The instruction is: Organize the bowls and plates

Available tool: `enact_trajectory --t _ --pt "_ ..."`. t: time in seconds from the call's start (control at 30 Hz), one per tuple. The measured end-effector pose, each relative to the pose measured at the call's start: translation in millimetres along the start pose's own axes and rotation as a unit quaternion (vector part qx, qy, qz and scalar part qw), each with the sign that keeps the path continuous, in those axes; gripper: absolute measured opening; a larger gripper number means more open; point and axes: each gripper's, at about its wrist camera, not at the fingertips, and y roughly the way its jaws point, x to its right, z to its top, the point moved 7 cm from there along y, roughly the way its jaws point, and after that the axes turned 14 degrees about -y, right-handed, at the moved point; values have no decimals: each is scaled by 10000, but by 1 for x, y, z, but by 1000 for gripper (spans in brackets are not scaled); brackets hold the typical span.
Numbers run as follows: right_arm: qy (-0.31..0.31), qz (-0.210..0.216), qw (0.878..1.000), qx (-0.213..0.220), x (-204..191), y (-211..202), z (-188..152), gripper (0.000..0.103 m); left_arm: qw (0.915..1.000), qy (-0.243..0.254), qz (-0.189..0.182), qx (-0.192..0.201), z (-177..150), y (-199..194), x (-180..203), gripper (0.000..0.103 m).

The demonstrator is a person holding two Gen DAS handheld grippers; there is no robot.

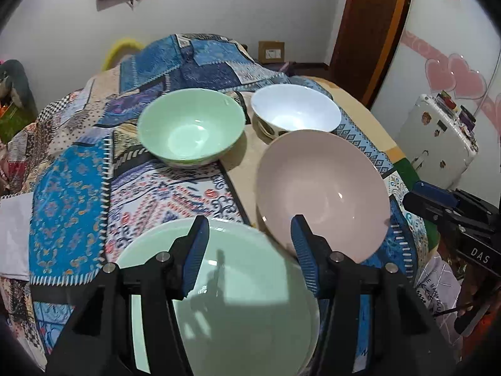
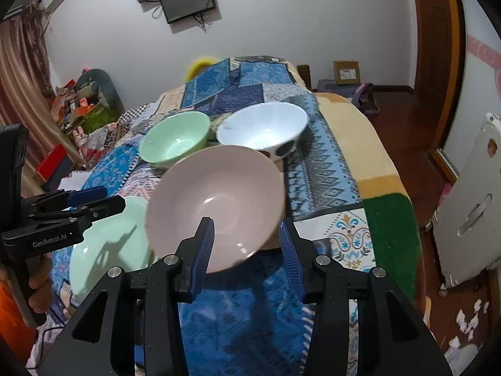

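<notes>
Patchwork quilt covers the bed; monitor hangs on white wall.

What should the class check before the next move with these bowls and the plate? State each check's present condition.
1. Left gripper open: ok.
2. Right gripper open: ok.
3. Pink bowl sitting level: not ok, tilted.
4. What the pink bowl leans on: cannot tell.
5. Green plate flat on quilt: ok.
6. Green bowl and white bowl upright: ok.
</notes>
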Motion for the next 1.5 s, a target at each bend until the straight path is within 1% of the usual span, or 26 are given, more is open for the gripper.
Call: enact_trajectory --t 0.27,0.53,0.57,0.6,0.63,0.7,0.77,0.8,0.87,1.1,1.27,1.5 --pt "147 115 9997 -143 15 21 -4 40 9996 102 60 -251 5 37 10 53" --pt "155 332 9990 -241 16 39 -9 40 9990 148 32 -411 6 58 14 33" --pt "174 352 9989 -244 16 41 -9 40 9989 143 38 -448 5 61 14 29" --pt "199 371 9988 -241 17 42 -11 38 9988 138 47 -468 5 64 13 27" --pt "218 391 9987 -243 17 44 -10 35 9987 136 57 -485 5 66 13 27" --pt "269 491 9980 -288 18 48 -12 32 9984 125 56 -544 3 71 12 22" --pt "293 552 9975 -344 18 52 -15 29 9983 103 -7 -567 3 74 13 20" --pt "286 574 9974 -340 17 54 -15 28 9983 115 -25 -568 2 74 15 16" --pt "298 630 9971 -317 16 55 -14 23 9984 155 -6 -549 2 74 17 16" --pt "295 591 9973 -306 14 53 -10 22 9983 95 -3 -578 2 72 17 16" --pt "307 537 9975 -334 13 51 -9 22 9982 163 4 -576 -2 65 19 16" --pt "328 488 9979 -257 10 38 -6 22 9990 191 -54 -410 -3 43 22 16"
